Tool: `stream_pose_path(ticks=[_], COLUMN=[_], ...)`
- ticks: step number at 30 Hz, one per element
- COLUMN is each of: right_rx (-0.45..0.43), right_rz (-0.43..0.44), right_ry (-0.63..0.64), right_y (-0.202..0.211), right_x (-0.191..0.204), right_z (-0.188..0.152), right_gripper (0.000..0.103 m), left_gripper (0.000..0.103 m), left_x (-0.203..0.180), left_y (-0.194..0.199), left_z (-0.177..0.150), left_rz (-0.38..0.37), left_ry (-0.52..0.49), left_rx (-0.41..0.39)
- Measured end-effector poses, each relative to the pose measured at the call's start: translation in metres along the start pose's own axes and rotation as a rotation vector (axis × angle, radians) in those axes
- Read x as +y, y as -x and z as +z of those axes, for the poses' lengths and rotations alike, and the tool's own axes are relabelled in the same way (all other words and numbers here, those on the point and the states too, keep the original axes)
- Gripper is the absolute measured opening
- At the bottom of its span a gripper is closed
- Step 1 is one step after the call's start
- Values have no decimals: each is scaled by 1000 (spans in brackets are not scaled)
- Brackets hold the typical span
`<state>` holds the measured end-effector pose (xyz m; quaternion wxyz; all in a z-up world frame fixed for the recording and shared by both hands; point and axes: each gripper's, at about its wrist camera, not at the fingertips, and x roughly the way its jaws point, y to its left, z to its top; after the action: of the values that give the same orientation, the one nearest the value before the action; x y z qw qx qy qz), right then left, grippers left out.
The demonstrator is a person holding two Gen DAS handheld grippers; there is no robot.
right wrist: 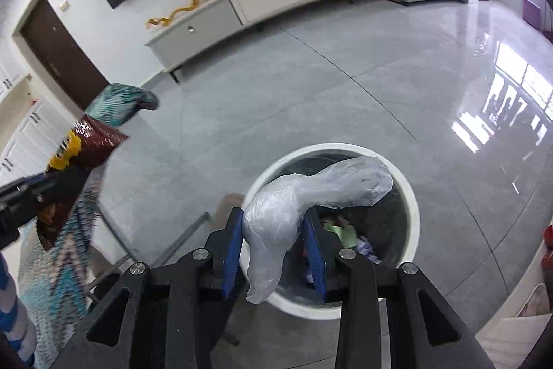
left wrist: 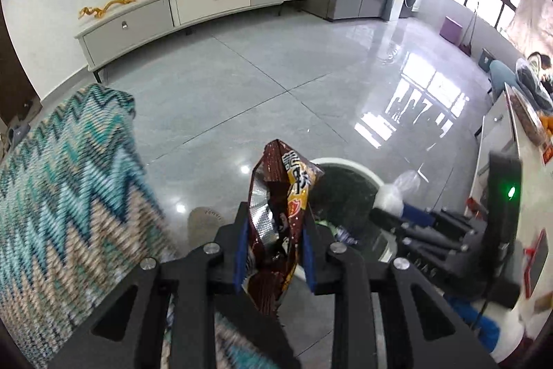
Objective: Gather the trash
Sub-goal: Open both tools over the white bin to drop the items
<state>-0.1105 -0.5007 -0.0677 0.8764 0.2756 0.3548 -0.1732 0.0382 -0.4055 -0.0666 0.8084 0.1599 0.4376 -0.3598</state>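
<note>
My left gripper [left wrist: 274, 237] is shut on a crumpled brown snack wrapper [left wrist: 280, 196], which stands up between the blue pads. Just beyond it on the floor is a round white bin [left wrist: 356, 170] with a dark liner. My right gripper [right wrist: 273, 237] is shut on a clear plastic bag [right wrist: 311, 196], which hangs over the bin [right wrist: 413, 206]. Several bits of rubbish [right wrist: 345, 232] lie inside the bin. In the right wrist view the snack wrapper [right wrist: 86, 147] and the left gripper [right wrist: 20, 196] appear at the far left. The right gripper [left wrist: 397, 217] shows at the right in the left wrist view.
A teal and beige zigzag cloth [left wrist: 65, 182] covers furniture at the left. A long white TV cabinet [left wrist: 193, 6] stands by the far wall. A white table [left wrist: 501, 140] with clutter is at the right, with a person [left wrist: 539, 64] beyond it. Grey tile floor [left wrist: 276, 75] lies between.
</note>
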Motion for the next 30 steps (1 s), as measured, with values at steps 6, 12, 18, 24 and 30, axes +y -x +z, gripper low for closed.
stream_pose_path(ticks=[6, 12, 18, 24, 30], right_rx=[33, 57, 46, -6, -86], right_rz=[-67, -154, -192, -204, -144], right_ry=[-16, -51, -96, -75, -13], right_y=[-21, -37, -29, -5, 35], right_x=[-18, -38, -47, -20, 39], right_z=[7, 10, 9, 10, 5], right_gripper=[35, 43, 47, 55, 63], left_gripper=[44, 70, 71, 71, 71], left_x=[-10, -3, 12, 28, 56], left_y=[-21, -34, -27, 22, 68], left_z=[20, 29, 31, 13, -16], left_rz=[-124, -239, -230, -107, 18], left_ry=[75, 169, 195, 153, 144], left_rx=[4, 32, 22, -81, -151])
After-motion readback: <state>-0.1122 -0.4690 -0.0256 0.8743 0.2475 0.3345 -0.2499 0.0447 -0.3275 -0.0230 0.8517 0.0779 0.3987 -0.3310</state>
